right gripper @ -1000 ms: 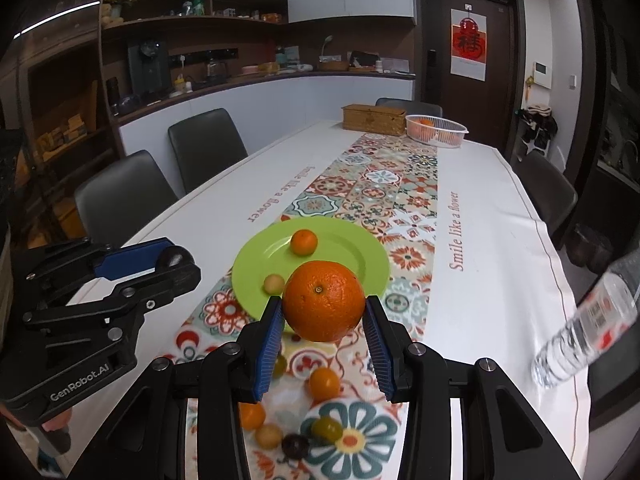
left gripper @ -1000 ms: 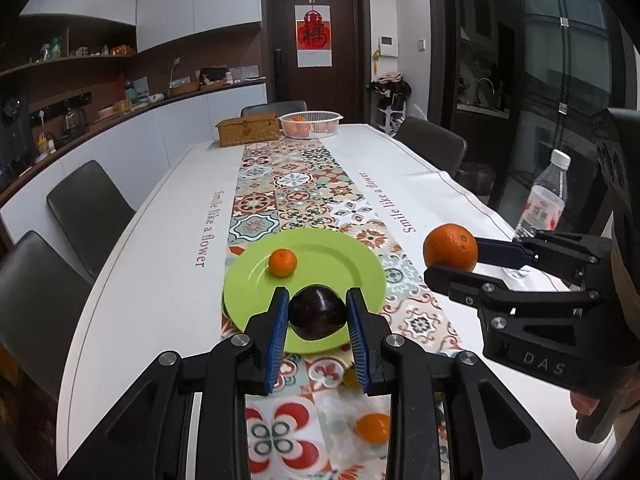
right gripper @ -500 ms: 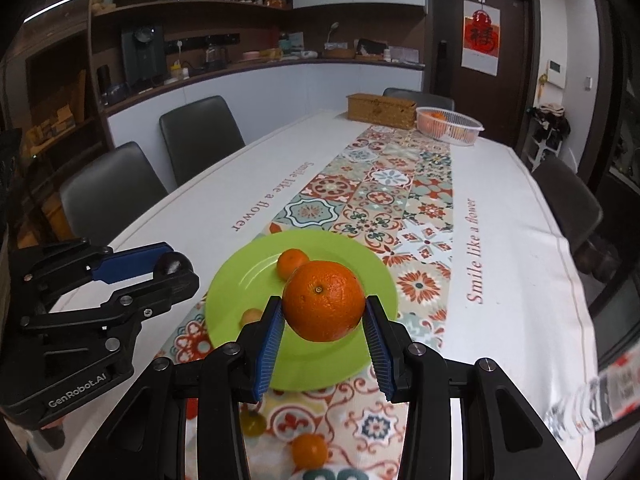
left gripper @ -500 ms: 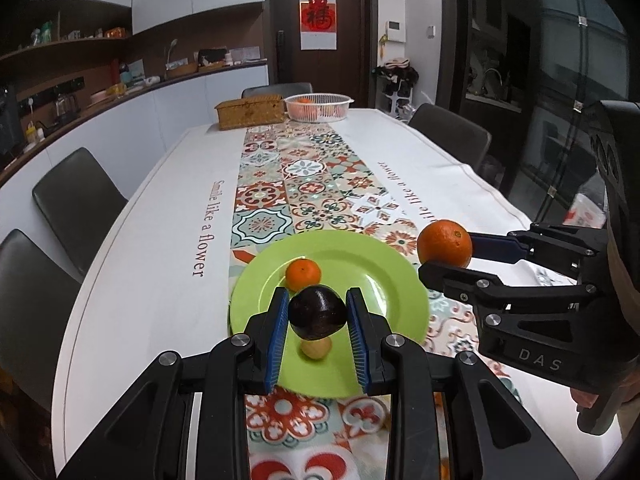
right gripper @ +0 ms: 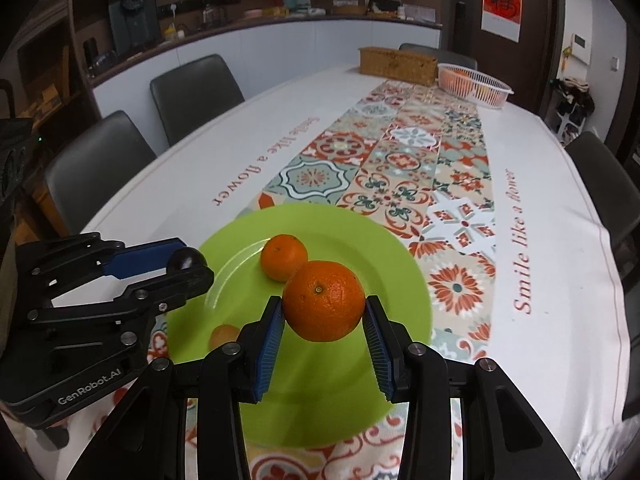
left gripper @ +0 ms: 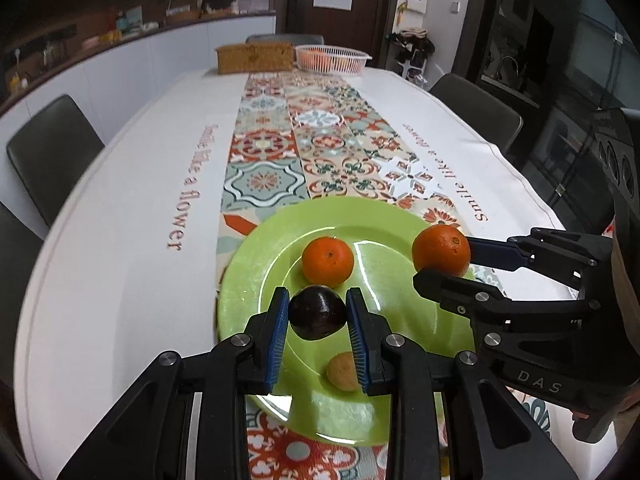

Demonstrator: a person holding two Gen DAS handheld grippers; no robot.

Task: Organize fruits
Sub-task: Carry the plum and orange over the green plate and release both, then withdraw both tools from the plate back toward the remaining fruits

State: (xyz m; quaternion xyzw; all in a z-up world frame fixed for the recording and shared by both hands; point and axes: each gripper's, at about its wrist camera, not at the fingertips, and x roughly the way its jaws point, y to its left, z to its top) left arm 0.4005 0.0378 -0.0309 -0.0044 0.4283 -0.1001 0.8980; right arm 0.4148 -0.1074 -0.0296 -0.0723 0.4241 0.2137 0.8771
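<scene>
A green plate (left gripper: 400, 320) lies on the patterned runner; it also shows in the right wrist view (right gripper: 380, 264). On it are a small orange (left gripper: 327, 261) (right gripper: 283, 257) and a small yellow-brown fruit (left gripper: 342, 371) (right gripper: 223, 335). My left gripper (left gripper: 318, 318) is shut on a dark plum (left gripper: 317, 312) above the plate's near left part; it also shows in the right wrist view (right gripper: 184, 266). My right gripper (right gripper: 323, 326) is shut on a large orange (right gripper: 323, 301) above the plate's right side; this orange also shows in the left wrist view (left gripper: 441, 250).
A white basket with oranges (left gripper: 332, 58) (right gripper: 474, 85) and a woven box (left gripper: 255, 58) (right gripper: 397, 65) stand at the table's far end. Dark chairs (right gripper: 192, 92) line both long sides. The white cloth (left gripper: 120, 240) flanks the runner.
Both grippers have moved forward and lower over the plate with their fruits still held. The loose fruits on the near runner have dropped out of view.
</scene>
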